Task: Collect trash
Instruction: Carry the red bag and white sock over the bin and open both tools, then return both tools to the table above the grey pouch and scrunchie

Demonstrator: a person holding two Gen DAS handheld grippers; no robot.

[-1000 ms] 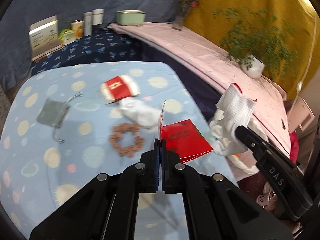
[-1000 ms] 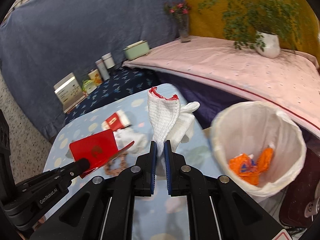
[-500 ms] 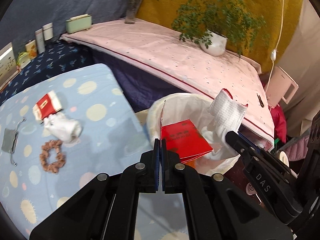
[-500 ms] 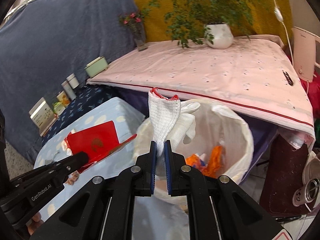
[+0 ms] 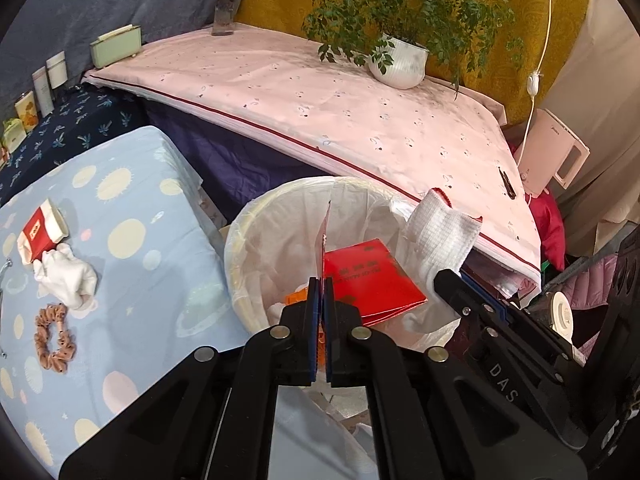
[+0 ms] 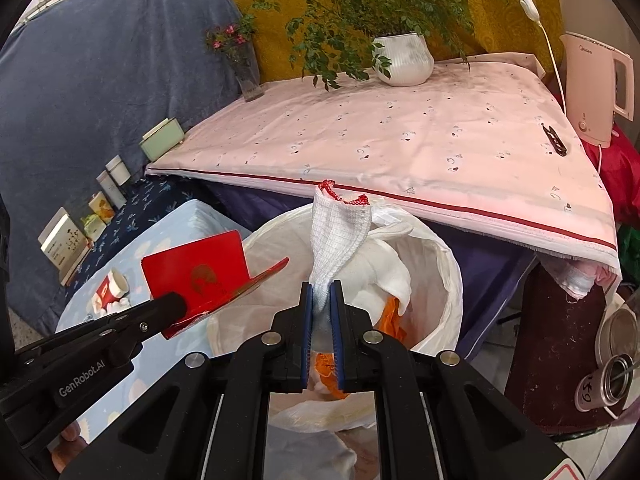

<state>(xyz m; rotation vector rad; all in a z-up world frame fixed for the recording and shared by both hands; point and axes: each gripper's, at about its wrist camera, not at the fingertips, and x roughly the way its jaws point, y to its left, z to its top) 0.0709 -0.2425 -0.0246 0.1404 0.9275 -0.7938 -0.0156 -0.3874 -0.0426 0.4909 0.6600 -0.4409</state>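
My left gripper (image 5: 320, 284) is shut on the edge of a red folded card (image 5: 368, 280), which hangs over the white-lined trash bin (image 5: 240, 232). In the right wrist view the same card (image 6: 196, 272) sticks out of the left gripper (image 6: 176, 304) at the bin's left rim. My right gripper (image 6: 322, 292) has a white knitted glove with a red cuff (image 6: 340, 232) standing up between its pads above the bin (image 6: 452, 268); its jaws are opening, and the cloth still fills the gap. Orange scraps (image 6: 394, 312) lie inside the bin.
On the blue spotted table (image 5: 132, 312) lie a red-and-white pack (image 5: 40, 232), a crumpled white glove (image 5: 68, 276) and a brown scrunchie (image 5: 52, 332). Behind the bin is a pink-covered table (image 5: 340, 112) with a potted plant (image 5: 400, 62). A kettle (image 6: 596, 92) and an open can (image 6: 616, 380) are on the right.
Both grippers swung right from above the blue table to over the bin, carrying the card and the glove. The right jaws now stand slightly wider around the glove.
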